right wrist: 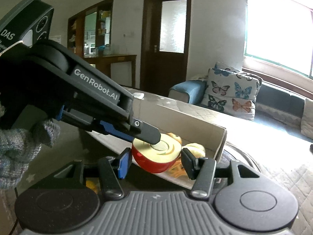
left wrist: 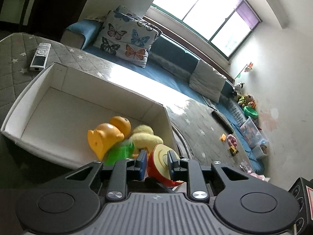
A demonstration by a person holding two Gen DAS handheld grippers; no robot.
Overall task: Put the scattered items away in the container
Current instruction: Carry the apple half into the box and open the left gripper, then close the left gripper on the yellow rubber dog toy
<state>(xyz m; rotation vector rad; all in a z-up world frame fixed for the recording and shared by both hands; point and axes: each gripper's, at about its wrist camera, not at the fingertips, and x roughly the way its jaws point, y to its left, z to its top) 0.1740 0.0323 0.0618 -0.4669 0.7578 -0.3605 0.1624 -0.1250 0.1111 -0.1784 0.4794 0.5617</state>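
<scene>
The half apple (left wrist: 163,163), red-skinned with a pale cut face, sits just outside the near corner of the box (left wrist: 25,101), raised off the grey mat (left wrist: 197,121). Both grippers have it. The left gripper (left wrist: 157,163) is clamped across it, one pad on the cut face and the other on the far side; in the right wrist view its upper finger (right wrist: 150,136) lies flat on the cut face. The right gripper (right wrist: 155,161) brackets the apple from the sides: its blue-padded finger (right wrist: 124,163) looks to be against the red skin, while the other finger seems just clear of the apple's edge, so I cannot tell if these jaws truly grip.

Inside the box, at the corner nearest the apple, lie an orange (left wrist: 120,124), a yellow-orange toy (left wrist: 103,140) with a green piece (left wrist: 119,153) under it, and a pale yellow plush (left wrist: 145,137).

Beyond the box's far corner a remote (left wrist: 40,56) rests on the mat. Past the box stands a blue sofa (left wrist: 170,58) with a butterfly cushion (left wrist: 125,39).

A gloved hand (right wrist: 17,146) holds the left gripper.
</scene>
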